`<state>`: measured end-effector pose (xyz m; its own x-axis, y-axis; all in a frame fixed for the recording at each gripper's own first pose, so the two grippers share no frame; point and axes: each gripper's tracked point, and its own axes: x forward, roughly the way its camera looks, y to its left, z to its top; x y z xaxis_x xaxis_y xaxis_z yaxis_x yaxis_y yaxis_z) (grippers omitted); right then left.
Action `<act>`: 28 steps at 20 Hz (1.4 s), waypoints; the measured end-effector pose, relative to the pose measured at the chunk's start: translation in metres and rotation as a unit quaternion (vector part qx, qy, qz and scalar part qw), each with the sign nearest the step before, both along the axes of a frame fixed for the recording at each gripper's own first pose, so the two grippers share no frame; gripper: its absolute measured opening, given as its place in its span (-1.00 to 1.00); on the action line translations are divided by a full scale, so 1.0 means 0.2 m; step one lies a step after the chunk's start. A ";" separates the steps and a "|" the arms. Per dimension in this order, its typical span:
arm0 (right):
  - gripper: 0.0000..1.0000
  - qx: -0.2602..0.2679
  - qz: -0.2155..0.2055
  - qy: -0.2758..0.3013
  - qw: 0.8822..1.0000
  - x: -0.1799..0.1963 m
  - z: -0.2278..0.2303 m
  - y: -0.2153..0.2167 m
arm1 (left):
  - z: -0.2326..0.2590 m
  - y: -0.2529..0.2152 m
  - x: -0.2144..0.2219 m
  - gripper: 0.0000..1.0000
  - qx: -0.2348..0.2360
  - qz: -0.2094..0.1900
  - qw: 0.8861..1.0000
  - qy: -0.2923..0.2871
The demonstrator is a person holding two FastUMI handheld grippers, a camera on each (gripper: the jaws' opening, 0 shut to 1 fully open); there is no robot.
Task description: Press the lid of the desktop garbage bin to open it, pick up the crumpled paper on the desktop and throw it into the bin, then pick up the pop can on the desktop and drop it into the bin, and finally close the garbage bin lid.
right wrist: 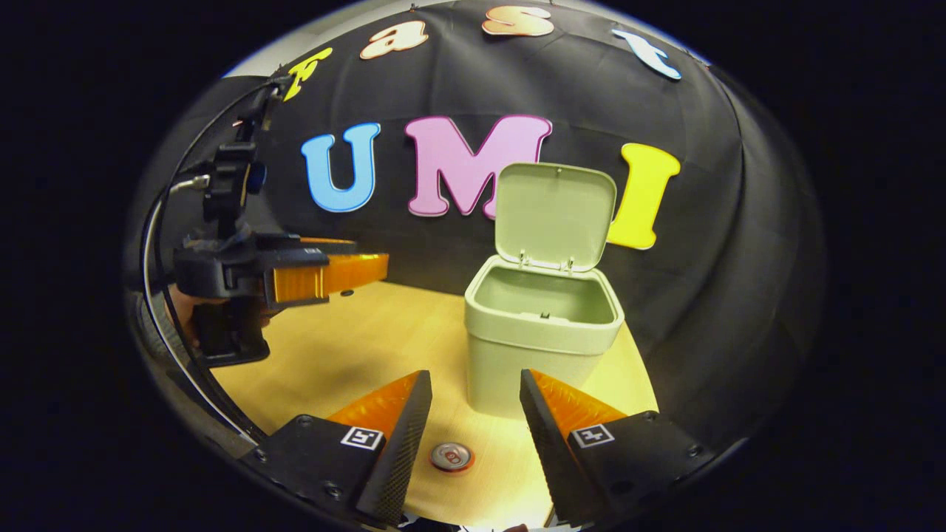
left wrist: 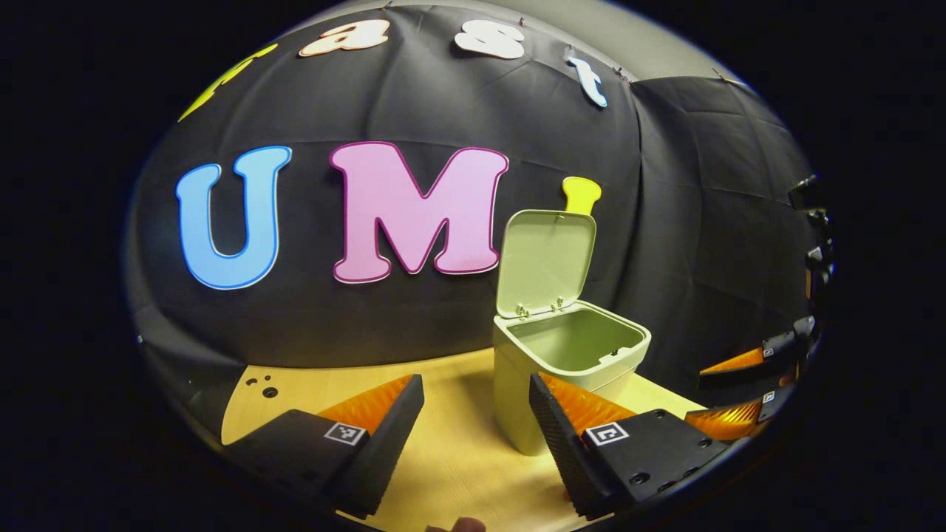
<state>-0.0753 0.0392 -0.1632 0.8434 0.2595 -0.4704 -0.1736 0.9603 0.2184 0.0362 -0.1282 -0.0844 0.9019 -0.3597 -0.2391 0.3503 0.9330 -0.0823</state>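
I see the tabletop (right wrist: 355, 347) spread pale and wood-toned in front of the black booth wall, and in the left gripper view its far-left part (left wrist: 310, 388) carries a few small dark holes.

On it stands the garbage bin (right wrist: 528, 369), pale green, upright, toward the back and close to the wall. Its lid (right wrist: 556, 216) is swung up on the rear hinges and stands nearly vertical, so the inside lies open to me (what I can see of the inner walls looks bare; the bottom is hidden from both views). In the left gripper view the bin (left wrist: 517, 384) sits just beyond my right-hand finger, with the lid (left wrist: 545, 258) raised above it.

My left claw (left wrist: 473, 428) is spread wide, nothing between its fingers, pointing across the tabletop toward the bin's left flank. From the right gripper view I see that same left claw (right wrist: 336, 273) held above the tabletop on the left, well apart from the bin, with the hand (right wrist: 185, 318) holding it partly in sight behind it.

My right claw (right wrist: 473, 425) is also spread, with nothing pinched. In the left gripper view it (left wrist: 746, 388) shows at the far right edge, just beside the bin's right side.

The pop can (right wrist: 451, 456) stands upright on the tabletop, seen from above, in the gap between the right claw's fingers and touching neither, just in front of the bin.
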 end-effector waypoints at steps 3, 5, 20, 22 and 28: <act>0.54 0.003 0.014 0.022 1.000 -0.04 -0.10 0.05 | -0.05 0.08 -0.05 0.84 0.002 0.014 1.000 0.010; 0.54 0.002 0.024 0.037 0.999 -0.06 -0.17 0.08 | -0.07 0.12 -0.08 0.84 0.003 0.021 1.000 0.016; 0.55 -0.012 0.081 0.138 0.987 -0.20 -0.71 0.25 | -0.16 0.36 -0.19 0.85 0.014 0.067 0.997 0.043; 0.55 -0.010 0.082 0.150 0.985 -0.21 -0.77 0.27 | -0.17 0.38 -0.20 0.84 0.016 0.072 0.996 0.045; 0.55 -0.019 0.089 0.168 0.982 -0.22 -0.87 0.28 | -0.20 0.43 -0.21 0.90 0.022 0.082 0.995 0.053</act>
<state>-0.1188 0.0960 -0.3382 0.5815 0.3660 -0.7266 -0.2635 0.9297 0.2575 -0.0066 -0.0414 -0.1240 0.9167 -0.1973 -0.3474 0.1848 0.9803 -0.0691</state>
